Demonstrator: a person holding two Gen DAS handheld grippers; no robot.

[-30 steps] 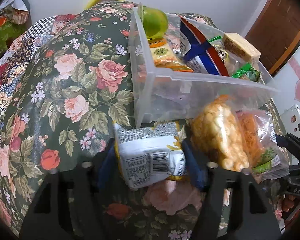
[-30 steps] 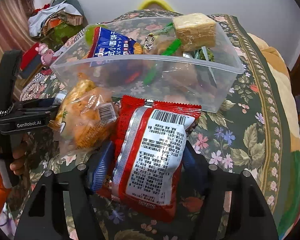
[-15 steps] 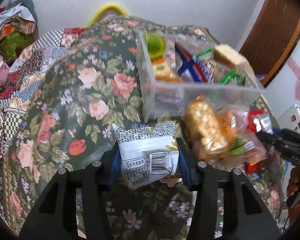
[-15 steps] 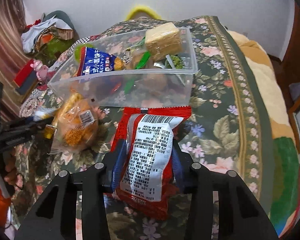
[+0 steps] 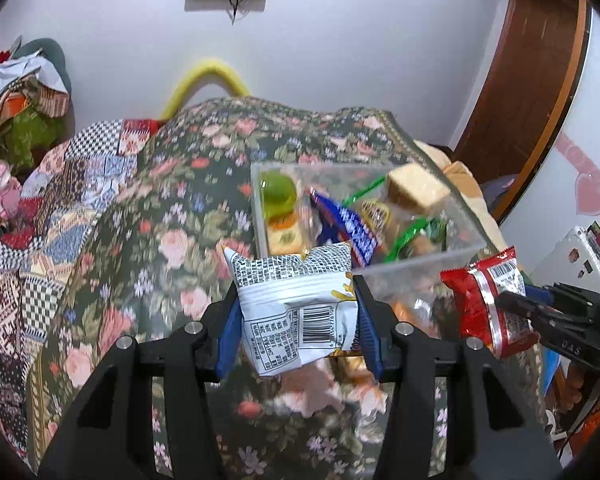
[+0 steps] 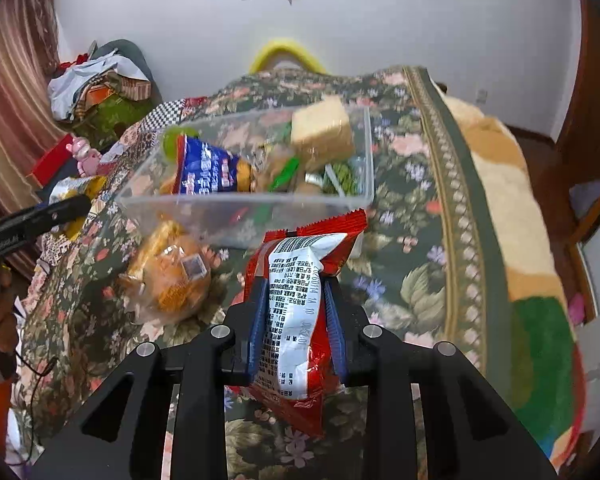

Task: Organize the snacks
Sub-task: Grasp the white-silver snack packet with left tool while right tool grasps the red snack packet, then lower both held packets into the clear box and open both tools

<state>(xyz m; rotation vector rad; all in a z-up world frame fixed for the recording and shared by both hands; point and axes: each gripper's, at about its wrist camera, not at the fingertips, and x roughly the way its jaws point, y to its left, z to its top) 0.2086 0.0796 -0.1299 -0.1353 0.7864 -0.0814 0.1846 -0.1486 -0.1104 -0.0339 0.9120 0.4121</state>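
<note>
My left gripper [image 5: 296, 316] is shut on a white snack packet [image 5: 296, 312] with a barcode, held above the bed in front of the clear plastic bin [image 5: 416, 266]. My right gripper [image 6: 296, 304] is shut on a red snack packet [image 6: 296, 320], lifted just before the bin [image 6: 240, 204]; that packet also shows in the left wrist view [image 5: 488, 300]. The bin holds several snacks, among them a blue packet [image 6: 208, 168], a wrapped cake [image 6: 320, 132] and a green jelly cup [image 5: 278, 194]. A clear bag of orange puffs [image 6: 168, 276] lies on the bedspread before the bin.
The floral bedspread [image 6: 412, 280] covers the bed. A patchwork quilt [image 5: 52, 240] lies at the left. A pile of clothes [image 6: 96, 88] sits by the wall. A wooden door [image 5: 532, 60] stands at the right.
Both grippers have risen and pulled back from the bin, each carrying its packet up off the bedspread. The bag of orange puffs stays on the bed.
</note>
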